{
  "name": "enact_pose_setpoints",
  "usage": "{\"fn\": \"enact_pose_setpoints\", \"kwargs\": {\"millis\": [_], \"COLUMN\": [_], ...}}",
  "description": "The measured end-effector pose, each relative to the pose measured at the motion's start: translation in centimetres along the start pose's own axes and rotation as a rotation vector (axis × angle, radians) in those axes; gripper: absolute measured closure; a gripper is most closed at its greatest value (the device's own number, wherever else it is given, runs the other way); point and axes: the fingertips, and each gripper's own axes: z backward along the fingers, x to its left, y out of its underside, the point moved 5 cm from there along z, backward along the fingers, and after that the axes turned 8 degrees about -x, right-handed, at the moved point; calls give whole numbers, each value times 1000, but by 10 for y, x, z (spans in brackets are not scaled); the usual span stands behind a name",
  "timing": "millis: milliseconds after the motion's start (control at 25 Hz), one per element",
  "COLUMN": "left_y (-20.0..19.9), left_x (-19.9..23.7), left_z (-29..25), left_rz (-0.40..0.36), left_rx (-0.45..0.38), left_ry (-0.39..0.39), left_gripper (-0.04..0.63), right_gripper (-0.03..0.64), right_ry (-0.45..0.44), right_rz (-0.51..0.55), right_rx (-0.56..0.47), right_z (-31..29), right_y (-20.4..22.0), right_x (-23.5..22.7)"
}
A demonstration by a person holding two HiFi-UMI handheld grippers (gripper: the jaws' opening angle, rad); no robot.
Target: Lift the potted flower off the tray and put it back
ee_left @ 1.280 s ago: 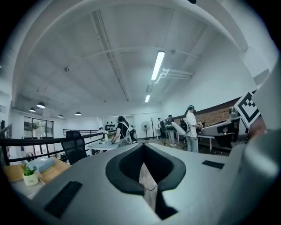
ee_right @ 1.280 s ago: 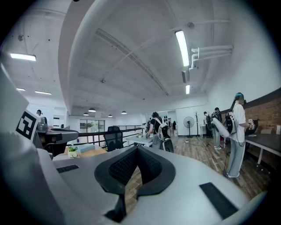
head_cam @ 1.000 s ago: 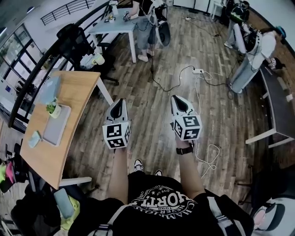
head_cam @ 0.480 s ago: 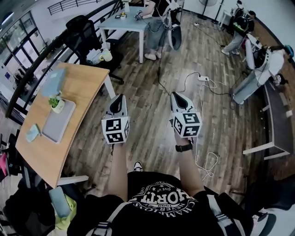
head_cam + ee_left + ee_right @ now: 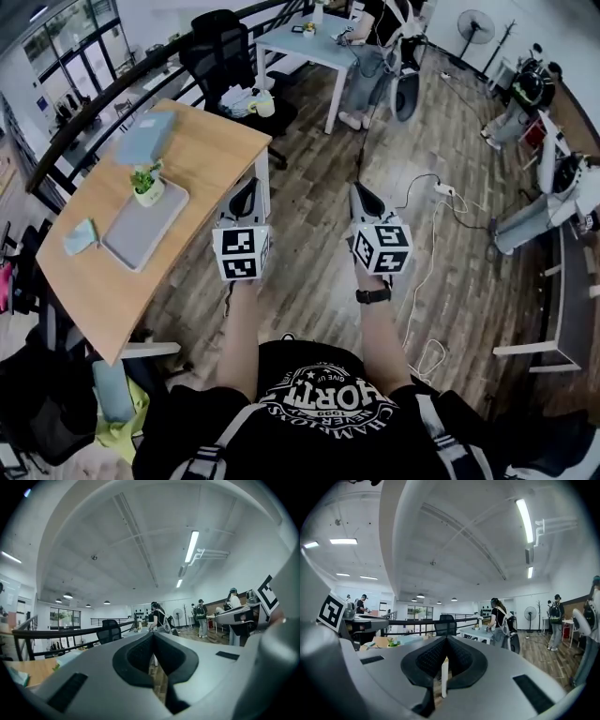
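Looking steeply down from the head view, a person in a black printed T-shirt holds two grey grippers out in front, side by side above a wood-plank floor (image 5: 309, 216). The left gripper (image 5: 247, 187) is clenched, its jaws pressed together with nothing between them; the left gripper view shows the dark pads meeting at the tip (image 5: 153, 635). The right gripper (image 5: 360, 192) is likewise clenched and empty, as its own view confirms (image 5: 446, 639). A black watch (image 5: 373, 296) sits on the right wrist. To the left stands a wooden tabletop (image 5: 211, 141). On it lies a flat grey tray (image 5: 136, 234), and the potted flower (image 5: 147, 184), a small green plant in a pale pot, stands on the tray's far corner, well apart from both grippers. A grey-blue box (image 5: 146, 139) lies just beyond the pot, and a small pale blue object (image 5: 80, 236) rests beside the tray's left edge. A black office chair (image 5: 220, 47) stands behind the tabletop.
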Motion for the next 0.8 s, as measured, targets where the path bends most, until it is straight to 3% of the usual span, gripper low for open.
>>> {"fn": "enact_pose_setpoints", "kwargs": {"millis": [520, 800], "left_y": [30, 50], "left_x": [112, 178], "left_z": [44, 57], "left_rz": [-8, -16], "left_rx": [70, 111], "left_ry": [-211, -368], "left_gripper": [577, 577], "right_gripper": [600, 600], "right_ry": [-290, -481], "right_rz": [-17, -19], "right_rx": [48, 55], "right_z": [-111, -183], "right_y": [26, 36], "right_x": [123, 192]}}
